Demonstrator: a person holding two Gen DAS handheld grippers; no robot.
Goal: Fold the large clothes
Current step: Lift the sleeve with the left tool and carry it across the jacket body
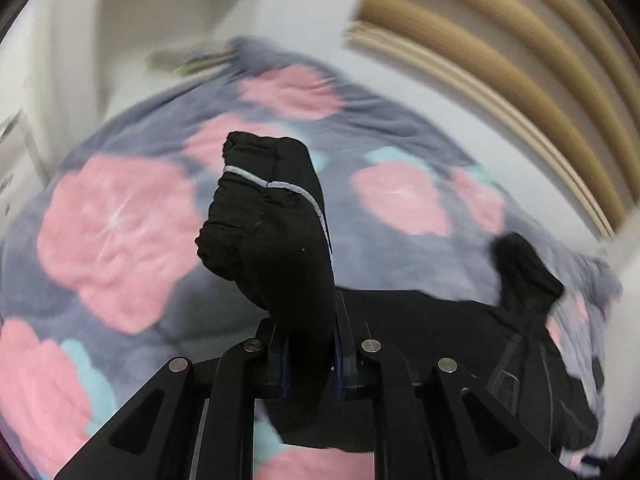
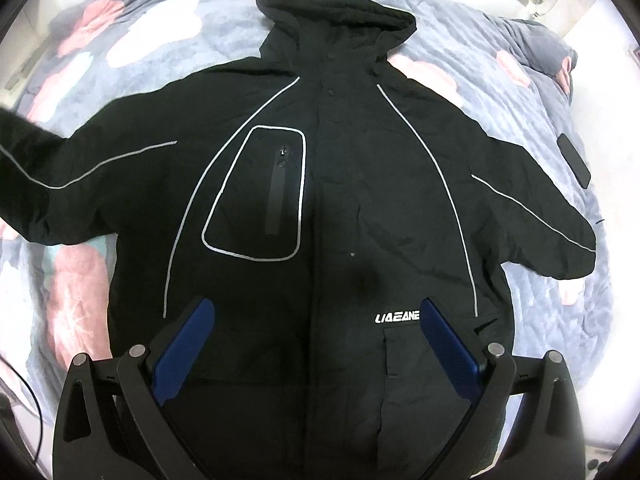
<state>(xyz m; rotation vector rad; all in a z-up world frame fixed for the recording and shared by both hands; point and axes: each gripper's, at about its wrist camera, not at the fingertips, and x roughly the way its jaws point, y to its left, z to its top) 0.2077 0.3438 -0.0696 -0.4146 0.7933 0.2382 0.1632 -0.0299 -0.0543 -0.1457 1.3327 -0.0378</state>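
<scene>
black jacket point(image 2: 320, 208), white "LIAEANE" logo point(image 2: 397, 317)

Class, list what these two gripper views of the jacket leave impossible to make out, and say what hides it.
- Left wrist view: room behind the bedspread, motion-blurred.
- Left wrist view: left gripper pads, buried in the sleeve cuff.
- Right wrist view: jacket hem, behind the open right gripper.

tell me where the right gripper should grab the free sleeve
Probably at the cuff, coming down from above. That sleeve lies flat and spread out on the blanket, and its end is a loose edge clear of the jacket body. The right gripper is open over the hem.
</scene>
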